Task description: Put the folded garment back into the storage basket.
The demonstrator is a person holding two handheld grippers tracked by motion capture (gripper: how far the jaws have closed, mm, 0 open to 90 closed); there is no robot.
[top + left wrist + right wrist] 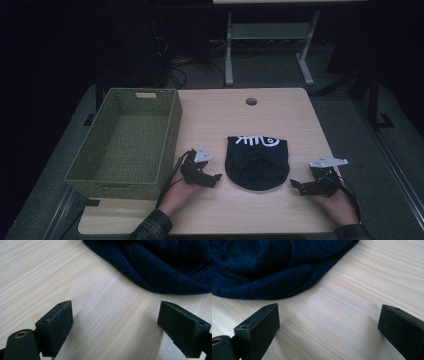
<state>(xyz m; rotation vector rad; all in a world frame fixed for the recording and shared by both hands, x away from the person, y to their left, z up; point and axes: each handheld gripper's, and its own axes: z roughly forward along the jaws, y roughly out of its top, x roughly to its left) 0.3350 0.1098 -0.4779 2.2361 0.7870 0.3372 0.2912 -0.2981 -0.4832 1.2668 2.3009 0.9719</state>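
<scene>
A dark navy knit hat (257,161) with a white drawn mark near its far edge lies flat on the light wooden table (235,120). My left gripper (216,180) rests on the table just left of the hat, jaws open and pointing toward it. In the left gripper view (115,325) only bare wood lies between the jaws, with the hat's hem (160,267) a short way ahead. My right gripper (294,185) sits at the hat's right side, open too. Its own view (328,327) has the hat (269,267) ahead at the upper left, untouched.
A green woven basket (127,142) stands with nothing in it on the table's left part, close to my left hand. A round cable hole (251,101) lies near the far edge. Beyond the table stand a white desk frame (270,45) and cables on the floor.
</scene>
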